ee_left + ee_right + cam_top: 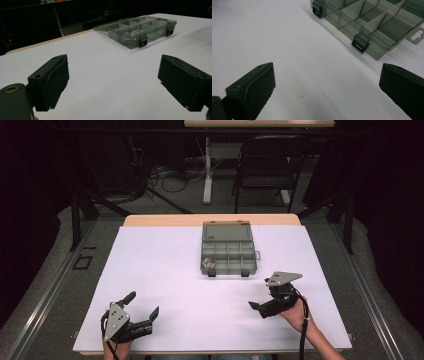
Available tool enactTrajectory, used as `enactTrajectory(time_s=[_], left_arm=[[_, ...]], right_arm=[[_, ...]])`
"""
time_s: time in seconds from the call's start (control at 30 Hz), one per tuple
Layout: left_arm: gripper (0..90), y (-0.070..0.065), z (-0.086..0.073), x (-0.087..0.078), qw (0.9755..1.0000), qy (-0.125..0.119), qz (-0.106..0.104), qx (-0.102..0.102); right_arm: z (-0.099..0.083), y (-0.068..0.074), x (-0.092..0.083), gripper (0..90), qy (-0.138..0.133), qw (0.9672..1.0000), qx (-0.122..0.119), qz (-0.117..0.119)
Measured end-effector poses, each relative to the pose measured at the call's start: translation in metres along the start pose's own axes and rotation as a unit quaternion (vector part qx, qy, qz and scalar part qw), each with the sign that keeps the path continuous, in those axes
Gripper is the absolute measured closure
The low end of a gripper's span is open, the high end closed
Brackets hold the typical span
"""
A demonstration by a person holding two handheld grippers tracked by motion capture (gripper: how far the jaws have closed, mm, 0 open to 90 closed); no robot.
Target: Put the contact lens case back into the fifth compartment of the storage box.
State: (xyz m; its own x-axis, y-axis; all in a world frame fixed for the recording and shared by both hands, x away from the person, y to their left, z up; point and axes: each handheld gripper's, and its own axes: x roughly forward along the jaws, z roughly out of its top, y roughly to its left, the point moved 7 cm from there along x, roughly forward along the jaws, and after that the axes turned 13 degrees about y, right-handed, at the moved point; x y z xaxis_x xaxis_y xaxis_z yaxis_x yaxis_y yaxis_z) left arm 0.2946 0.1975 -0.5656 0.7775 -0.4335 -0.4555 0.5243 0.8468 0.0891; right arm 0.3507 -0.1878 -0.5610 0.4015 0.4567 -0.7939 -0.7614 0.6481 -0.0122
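Grey translucent plastic compartment box (229,249) sits about 1 o'clock from the left gripper (142,306) and 11 o'clock from the right gripper (261,294), well apart from both; jaws spread wide, empty. Lid's flipped open, two black latches (360,44) front, something small and metallic (208,264) in one corner cell.

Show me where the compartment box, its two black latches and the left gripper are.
compartment box (229,251): high view, a divider.
near latch (143,41): left gripper view, its black face.
far latch (170,31): left gripper view, black face.
left gripper (143,304): high view, between fingertips.
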Motion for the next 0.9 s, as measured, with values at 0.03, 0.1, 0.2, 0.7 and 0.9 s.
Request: enactTrajectory(time_s=[0.03, 0.1, 0.2, 0.7, 0.9], left_arm=[[10.0, 0.0, 0.0, 0.0, 1.0, 0.0, 0.0, 0.0], [10.0, 0.0, 0.0, 0.0, 1.0, 0.0, 0.0, 0.0], [10.0, -0.001, 0.0, 0.0, 1.0, 0.001, -0.001, 0.0], [10.0, -0.001, 0.0, 0.002, 1.0, 0.003, -0.003, -0.001], [10.0, -0.001, 0.0, 0.003, 1.0, 0.004, -0.003, 0.0]], right_arm=[[-0.002, 0.0, 0.0, 0.1, 0.0, 1.0, 0.0, 0.0], [-0.007, 0.002, -0.001, 0.1, 0.001, 1.0, 0.002, 0.0], [-0.012, 0.002, -0.002, 0.1, 0.0, 1.0, 0.002, -0.002], [-0.039, 0.003, -0.005, 0.1, -0.01, 0.9997, 0.018, -0.01], [-0.052, -0.001, -0.007, 0.0, -0.012, 0.9994, 0.03, -0.016]])
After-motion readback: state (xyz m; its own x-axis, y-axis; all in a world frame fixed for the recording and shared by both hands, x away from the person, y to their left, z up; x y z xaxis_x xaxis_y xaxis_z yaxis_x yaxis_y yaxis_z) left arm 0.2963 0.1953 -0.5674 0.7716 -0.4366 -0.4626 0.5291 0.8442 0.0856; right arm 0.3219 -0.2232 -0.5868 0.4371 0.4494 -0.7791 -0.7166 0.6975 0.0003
